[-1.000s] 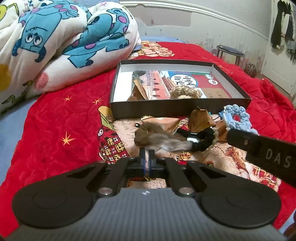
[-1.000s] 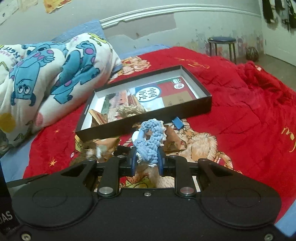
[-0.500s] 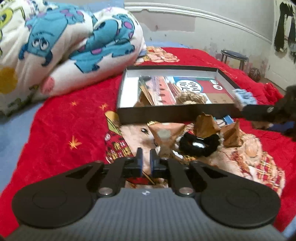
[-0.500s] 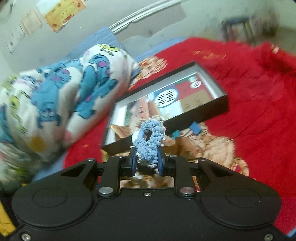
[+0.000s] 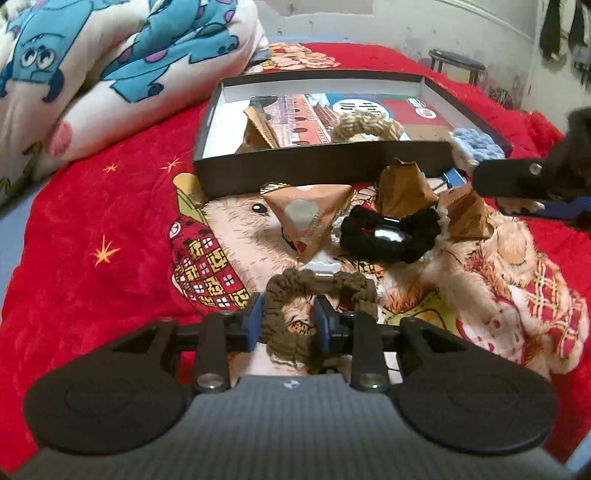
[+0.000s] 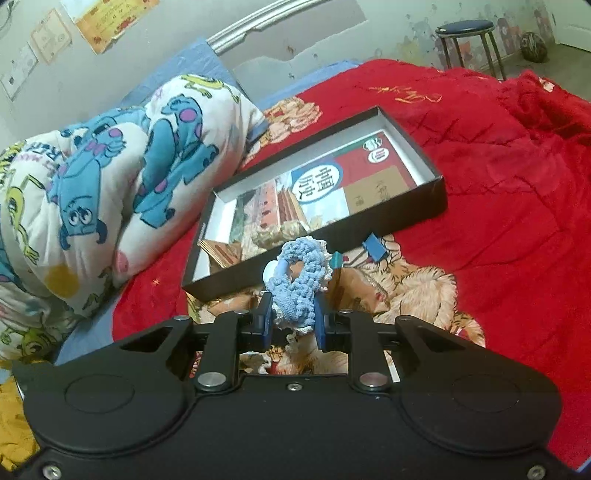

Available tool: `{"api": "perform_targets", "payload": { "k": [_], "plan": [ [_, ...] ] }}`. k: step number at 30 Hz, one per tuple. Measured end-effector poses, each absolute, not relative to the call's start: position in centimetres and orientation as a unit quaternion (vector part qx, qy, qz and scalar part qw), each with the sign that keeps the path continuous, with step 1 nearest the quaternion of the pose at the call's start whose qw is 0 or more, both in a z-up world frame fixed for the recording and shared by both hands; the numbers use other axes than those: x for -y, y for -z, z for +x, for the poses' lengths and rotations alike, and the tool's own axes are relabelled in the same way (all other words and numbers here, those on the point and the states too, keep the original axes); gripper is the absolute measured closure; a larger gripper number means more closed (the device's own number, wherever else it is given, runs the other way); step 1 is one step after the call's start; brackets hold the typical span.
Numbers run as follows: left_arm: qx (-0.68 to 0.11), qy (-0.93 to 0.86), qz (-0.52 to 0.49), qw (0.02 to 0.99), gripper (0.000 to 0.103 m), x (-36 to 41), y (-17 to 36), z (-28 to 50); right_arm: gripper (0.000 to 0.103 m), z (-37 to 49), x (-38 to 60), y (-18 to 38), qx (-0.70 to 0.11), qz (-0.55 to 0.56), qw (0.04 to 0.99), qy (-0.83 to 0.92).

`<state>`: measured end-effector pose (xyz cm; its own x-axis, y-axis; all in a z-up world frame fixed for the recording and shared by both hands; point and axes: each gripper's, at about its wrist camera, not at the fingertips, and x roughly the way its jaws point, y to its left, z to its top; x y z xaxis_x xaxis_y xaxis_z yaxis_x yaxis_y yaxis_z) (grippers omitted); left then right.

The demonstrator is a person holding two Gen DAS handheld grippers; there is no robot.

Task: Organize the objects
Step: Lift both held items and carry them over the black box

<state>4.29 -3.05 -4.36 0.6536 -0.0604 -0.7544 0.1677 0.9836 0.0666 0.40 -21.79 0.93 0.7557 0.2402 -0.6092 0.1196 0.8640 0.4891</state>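
Observation:
My left gripper [image 5: 288, 323] stands open around one side of a brown scrunchie [image 5: 321, 286] that lies on the red blanket. My right gripper [image 6: 293, 317] is shut on a light blue scrunchie [image 6: 299, 273] and holds it above the near wall of a black open box [image 6: 439, 195]. The blue scrunchie also shows in the left wrist view [image 5: 476, 144], at the box's [image 5: 321, 168] right corner. A black scrunchie [image 5: 391, 234] and brown triangular packets [image 5: 308, 214] lie in front of the box. A beige scrunchie [image 5: 365, 127] and a packet lie inside it.
A rolled cartoon-print quilt [image 6: 103, 184] lies left of the box. The red blanket [image 6: 517, 221] covers the bed. A small blue clip [image 6: 375, 249] lies by the box front. A stool [image 6: 467, 35] stands at the far wall.
My left gripper has opened and moved forward around the brown scrunchie. My right gripper has carried the blue scrunchie up towards the box's right corner.

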Motion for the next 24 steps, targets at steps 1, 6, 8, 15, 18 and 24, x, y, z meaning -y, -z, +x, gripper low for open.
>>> {"api": "perform_targets", "payload": {
  "k": [1,6,8,15,18,24],
  "plan": [
    [-0.411,0.067,0.066,0.907,0.089,3.1,4.4,4.3,0.082,0.5,21.7,-0.8,-0.349,0.26,0.9,-0.033],
    [-0.406,0.066,0.067,0.909,0.094,3.2,4.1,3.9,0.082,0.5,21.2,-0.9,-0.344,0.261,0.901,-0.047],
    [-0.397,0.063,0.067,0.913,0.094,3.2,3.7,3.7,0.082,0.5,21.3,-1.0,-0.341,0.264,0.901,-0.049],
    [-0.34,0.061,0.066,0.936,0.094,3.3,1.6,2.8,0.082,0.2,22.2,-1.5,-0.333,0.29,0.896,-0.055],
    [-0.342,0.063,0.062,0.935,0.094,3.2,1.5,2.8,0.082,0.2,22.2,-1.7,-0.328,0.288,0.898,-0.052],
    [-0.345,0.066,0.051,0.935,0.094,3.0,1.4,2.9,0.082,0.3,22.1,-1.8,-0.329,0.29,0.897,-0.059]
  ]
}}
